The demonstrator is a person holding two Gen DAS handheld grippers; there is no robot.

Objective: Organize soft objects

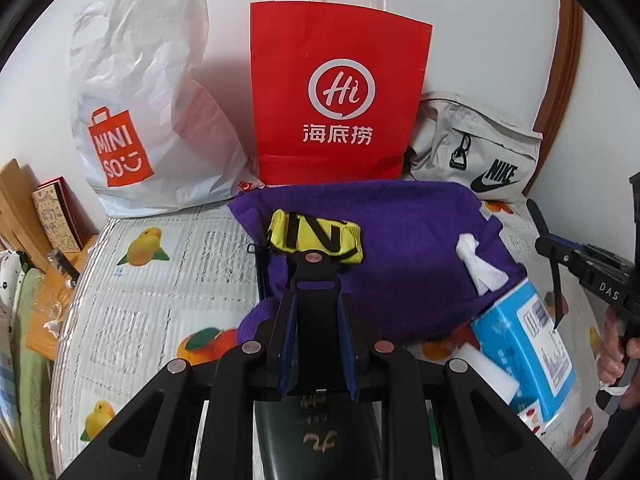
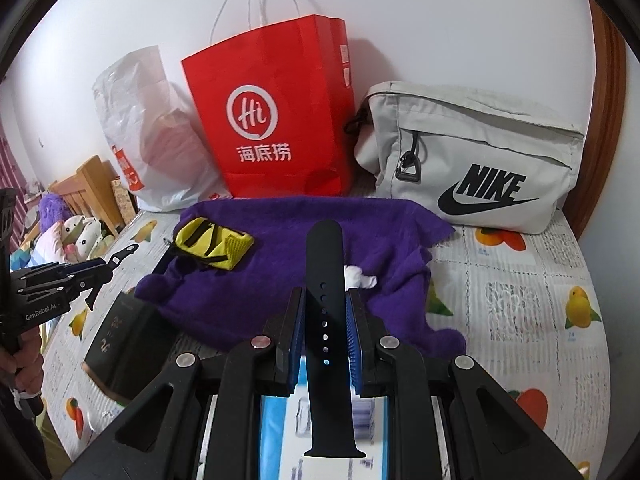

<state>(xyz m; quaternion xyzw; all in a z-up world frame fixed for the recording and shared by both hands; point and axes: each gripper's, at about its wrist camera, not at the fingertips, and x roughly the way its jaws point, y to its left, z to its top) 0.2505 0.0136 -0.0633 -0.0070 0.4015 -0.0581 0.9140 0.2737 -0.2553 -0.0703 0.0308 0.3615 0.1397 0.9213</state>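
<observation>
Firmly, right claw pinches a smooth strap (black, perforated) above fuzzy purple cloth.

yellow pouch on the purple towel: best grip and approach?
Pinch the yellow pouch across its narrow width from above, on the raised near edge. It lies flat on the soft purple towel, so a side approach would likely snag cloth. The right gripper already holds a watch strap.

Both wrist cameras look low over the bed toward the wall at 12 o'clock. The left view sits close above the purple cloth; the right view stands further right. Both share the red paper bag and the cloth.
</observation>
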